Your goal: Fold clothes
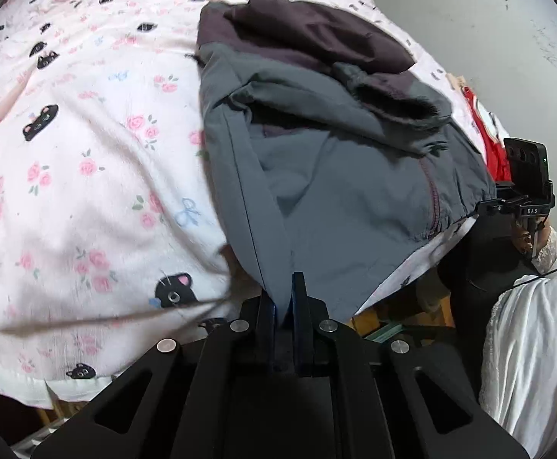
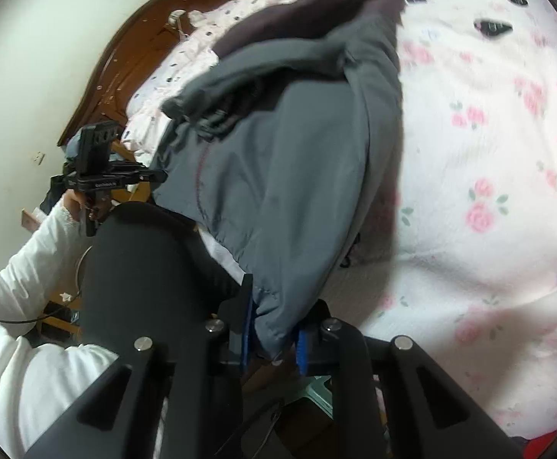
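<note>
Grey, thin woven fabric with a dark purple upper part, the garment (image 1: 336,160) lies rumpled on the floral pink bedsheet (image 1: 87,160), its near hem pinched by both the left gripper (image 1: 284,306) and right gripper (image 2: 274,329). No tidy fold shows; sleeves lie bunched. Red cloth (image 1: 489,130) sits at the bed's edge, clear of it.

"DAS" in white on black gripper mount (image 1: 531,210); other lettering unreadable.

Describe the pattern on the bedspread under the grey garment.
Pale pink bedspread printed with pink roses and black cat faces, clearest in the left wrist view.
</note>
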Demonstrator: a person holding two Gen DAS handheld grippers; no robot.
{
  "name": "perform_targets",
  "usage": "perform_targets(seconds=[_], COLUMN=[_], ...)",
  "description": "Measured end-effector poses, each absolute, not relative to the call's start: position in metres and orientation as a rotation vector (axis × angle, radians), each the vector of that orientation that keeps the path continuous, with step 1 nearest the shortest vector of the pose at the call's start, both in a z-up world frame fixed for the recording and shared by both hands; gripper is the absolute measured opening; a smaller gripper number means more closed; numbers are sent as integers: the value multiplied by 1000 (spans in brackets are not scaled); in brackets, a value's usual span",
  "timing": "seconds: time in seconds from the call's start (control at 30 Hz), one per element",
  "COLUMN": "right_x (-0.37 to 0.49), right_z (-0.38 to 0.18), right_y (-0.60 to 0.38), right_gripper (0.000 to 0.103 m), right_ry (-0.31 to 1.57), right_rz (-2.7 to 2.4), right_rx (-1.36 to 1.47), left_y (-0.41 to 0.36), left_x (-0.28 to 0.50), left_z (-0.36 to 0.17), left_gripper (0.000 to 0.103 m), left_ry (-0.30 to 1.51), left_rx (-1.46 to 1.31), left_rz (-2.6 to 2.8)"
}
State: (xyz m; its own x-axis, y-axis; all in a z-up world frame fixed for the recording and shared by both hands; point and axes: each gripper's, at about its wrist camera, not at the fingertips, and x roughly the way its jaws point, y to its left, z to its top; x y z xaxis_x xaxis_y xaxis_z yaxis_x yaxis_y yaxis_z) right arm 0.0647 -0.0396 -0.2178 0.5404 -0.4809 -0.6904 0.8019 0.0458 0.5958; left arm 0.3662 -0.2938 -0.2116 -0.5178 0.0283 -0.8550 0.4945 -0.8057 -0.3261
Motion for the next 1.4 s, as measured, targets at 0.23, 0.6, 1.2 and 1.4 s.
perform_targets(seconds=[0.23,0.6,1.2,1.4], right_x=[57,30,-46,-71], right_z=[-182,-126,-92,-94], right_y=[-36,-39,-123,-175], right_gripper=[18,17,17,17], right_ry=[279,92,-72,-100], right_rz=[-953,-879,-991,-1039], right_rx=[1114,1084,1165,1224], left_y=[-281,-320,-399,-435], left_x=[375,397,346,319], left_z=[-196,-151,-133,-143], left_gripper=[4,4,4,5], left_ry=[917,1215,1218,1166], left_rx=[1258,902,757,824], left_rz=[-2441,-2404,-2243,-2159])
